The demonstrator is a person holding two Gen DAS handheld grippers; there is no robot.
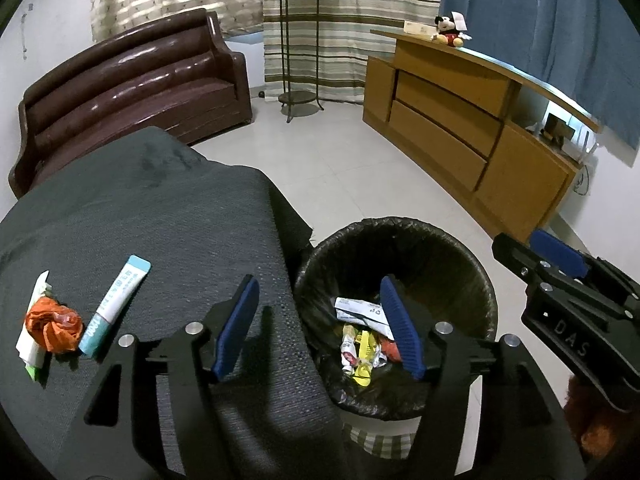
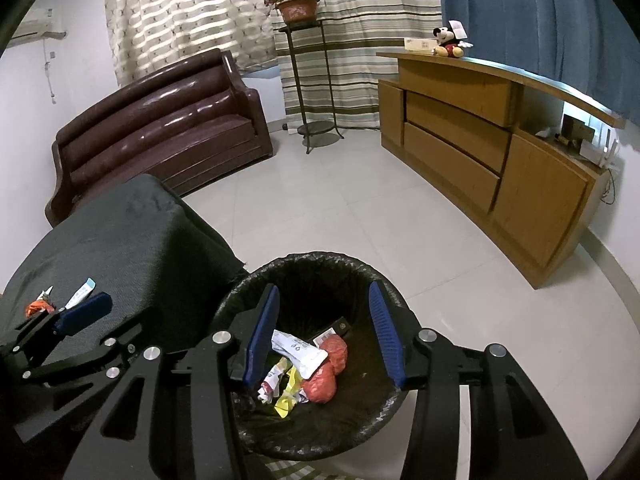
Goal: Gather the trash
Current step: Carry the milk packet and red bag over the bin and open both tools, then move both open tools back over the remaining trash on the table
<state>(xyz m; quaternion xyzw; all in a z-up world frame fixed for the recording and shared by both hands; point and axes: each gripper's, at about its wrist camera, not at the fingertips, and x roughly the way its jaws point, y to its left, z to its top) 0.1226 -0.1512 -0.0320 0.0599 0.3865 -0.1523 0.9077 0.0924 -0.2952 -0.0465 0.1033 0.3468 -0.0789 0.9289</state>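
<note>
Two trash pieces I see on dark cloth tabletop [image 1: 168,216]: orange wrapper [image 1: 52,326], teal tube [image 1: 115,306] beside it. Tiled floor, brown sofa [image 1: 128,88]. Left tongs [image 1: 318,326] spread, empty, straddling tabletop edge and lined bin [image 2: 320,360]. Right tongs [image 2: 322,336] spread, empty, over bin.

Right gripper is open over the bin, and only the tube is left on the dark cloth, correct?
Not quite. The left wrist view shows an orange wrapper beside the tube on the dark cloth. The right gripper is open over the bin.
</note>
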